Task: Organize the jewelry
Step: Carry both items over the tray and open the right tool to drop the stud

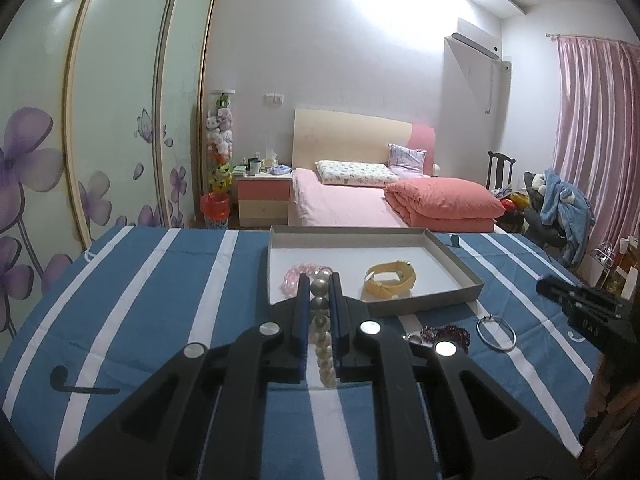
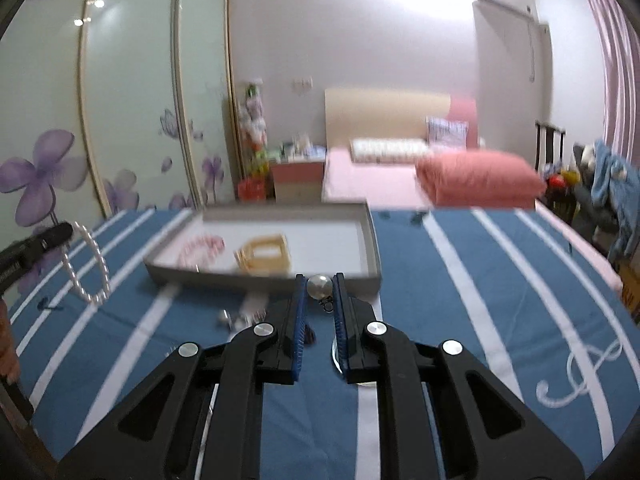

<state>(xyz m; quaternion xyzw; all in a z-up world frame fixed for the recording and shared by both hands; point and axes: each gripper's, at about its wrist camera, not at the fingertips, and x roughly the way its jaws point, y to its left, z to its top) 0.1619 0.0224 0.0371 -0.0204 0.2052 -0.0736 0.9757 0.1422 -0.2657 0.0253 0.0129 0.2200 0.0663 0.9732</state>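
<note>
My left gripper (image 1: 319,278) is shut on a pearl bracelet (image 1: 322,336) and holds it above the striped cloth, just short of the grey tray (image 1: 460,264). The bracelet hangs from that gripper (image 2: 66,230) in the right wrist view (image 2: 86,268). The tray (image 2: 372,240) holds a pink bead bracelet (image 1: 298,274) and a yellow band (image 1: 390,284). My right gripper (image 2: 319,280) is shut on a round pearl pendant (image 2: 319,286) near the tray's front edge. It shows at the right of the left wrist view (image 1: 544,286).
A silver bangle (image 1: 496,332), a dark red bead bracelet (image 1: 448,334) and a small silver piece (image 1: 416,338) lie on the blue striped cloth (image 1: 160,300) in front of the tray. A bed, wardrobe and chair stand beyond the table.
</note>
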